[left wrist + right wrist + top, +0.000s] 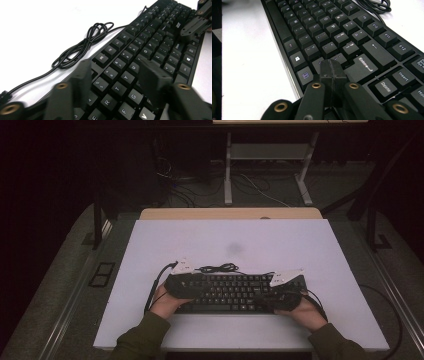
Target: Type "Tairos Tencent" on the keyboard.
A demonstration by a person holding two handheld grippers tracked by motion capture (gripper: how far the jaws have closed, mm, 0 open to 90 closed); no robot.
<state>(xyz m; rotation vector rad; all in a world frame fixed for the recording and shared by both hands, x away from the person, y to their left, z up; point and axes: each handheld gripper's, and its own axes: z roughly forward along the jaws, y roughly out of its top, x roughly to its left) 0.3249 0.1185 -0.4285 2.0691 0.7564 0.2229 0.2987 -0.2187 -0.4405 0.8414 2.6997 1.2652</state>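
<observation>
Working over one black keyboard (pixel 235 292), two hand-held grippers are seen at its opposite ends in the lower middle of the high view. The keyboard lies flat on the white table (pixel 230 245), its long side across the frame, with its single cable (pixel 217 268) bundled in loose loops just beyond its far edge.

In the left gripper view the left gripper (pixel 117 75) is held low over the letter rows, its jaws apart with several keys in the gap between them; no key is pinched, and the fingers (pixel 83 75) are blurred, so whether the tips touch the keycaps cannot be told. In the right gripper view the right gripper (pixel 333 71) has its jaws pressed together with nothing between them, and the joined tip sits over the bottom row, beside the Enter key, at the lower middle of the frame. Whether a key is being pressed down there cannot be told.

As a judgement, the work appears to be at an early or middle stage: the keyboard is already laid square on the table and both tools are brought onto it, yet no keycap is seen lifted or removed, and the cable is left neither straightened nor plugged in.

Counted: one keyboard, one cable, one table, two grippers, two hands.
</observation>
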